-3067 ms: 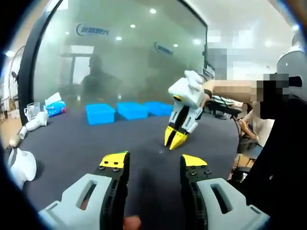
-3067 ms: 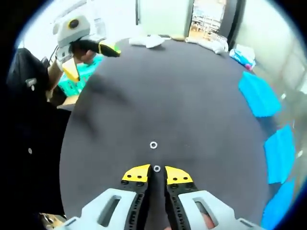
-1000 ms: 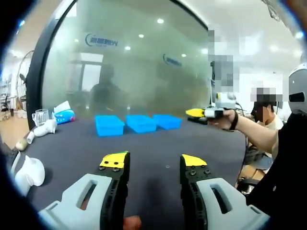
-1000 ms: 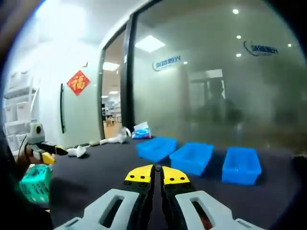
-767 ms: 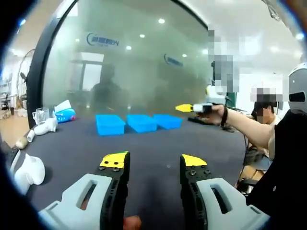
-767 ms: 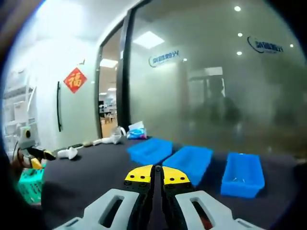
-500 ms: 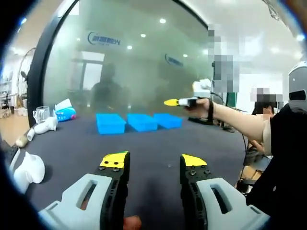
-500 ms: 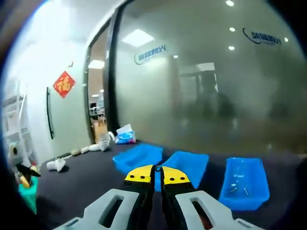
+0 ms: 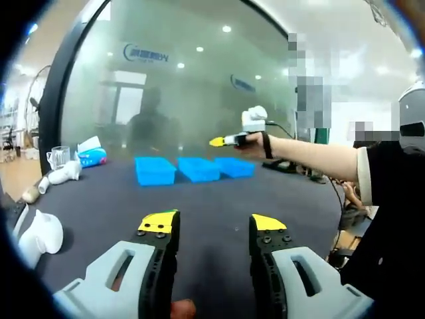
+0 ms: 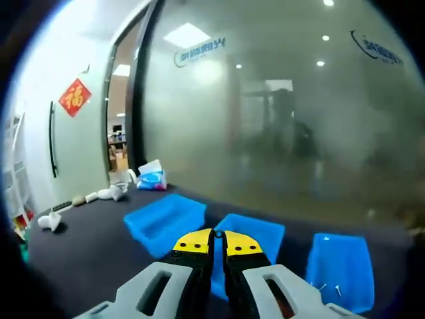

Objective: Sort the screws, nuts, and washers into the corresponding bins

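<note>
Progress: mid-task, carry toward the bins looks underway, drop not yet made
Left gripper: jaws spread, nothing between, low over dark table
Bins: 3 blue bins in a row at table's far side; rightmost holds a few small screws
Right gripper: jaws pressed together above the middle bin; can't tell if a part is pinched

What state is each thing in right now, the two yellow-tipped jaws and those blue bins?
Left gripper: jaws open, nothing between them.
Right gripper: jaws shut; whether they pinch a small part cannot be told.
Left blue bin: open-topped, contents not visible.
Middle blue bin: open-topped, partly behind the right gripper.
Right blue bin: open-topped, a few small metal parts inside.
</note>
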Action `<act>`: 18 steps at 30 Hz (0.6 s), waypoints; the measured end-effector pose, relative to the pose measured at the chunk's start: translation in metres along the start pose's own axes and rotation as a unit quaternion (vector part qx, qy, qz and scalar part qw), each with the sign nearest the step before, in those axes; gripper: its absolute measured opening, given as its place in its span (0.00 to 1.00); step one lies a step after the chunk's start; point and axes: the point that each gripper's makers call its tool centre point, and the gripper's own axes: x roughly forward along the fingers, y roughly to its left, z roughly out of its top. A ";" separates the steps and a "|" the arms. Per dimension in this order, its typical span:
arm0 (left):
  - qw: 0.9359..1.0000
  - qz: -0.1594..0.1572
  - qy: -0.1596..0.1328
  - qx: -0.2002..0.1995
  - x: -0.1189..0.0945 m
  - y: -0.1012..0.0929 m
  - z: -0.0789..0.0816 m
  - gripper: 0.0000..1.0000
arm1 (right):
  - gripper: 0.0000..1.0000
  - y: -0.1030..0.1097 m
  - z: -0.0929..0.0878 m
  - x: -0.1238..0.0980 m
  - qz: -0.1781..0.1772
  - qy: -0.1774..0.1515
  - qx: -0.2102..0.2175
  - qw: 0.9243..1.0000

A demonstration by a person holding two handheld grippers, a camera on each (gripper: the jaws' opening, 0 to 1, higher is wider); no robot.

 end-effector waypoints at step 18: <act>1.000 0.000 -0.002 0.000 0.000 0.000 0.002 0.41 | 0.22 0.006 -0.019 0.008 -0.005 0.017 -0.037 0.999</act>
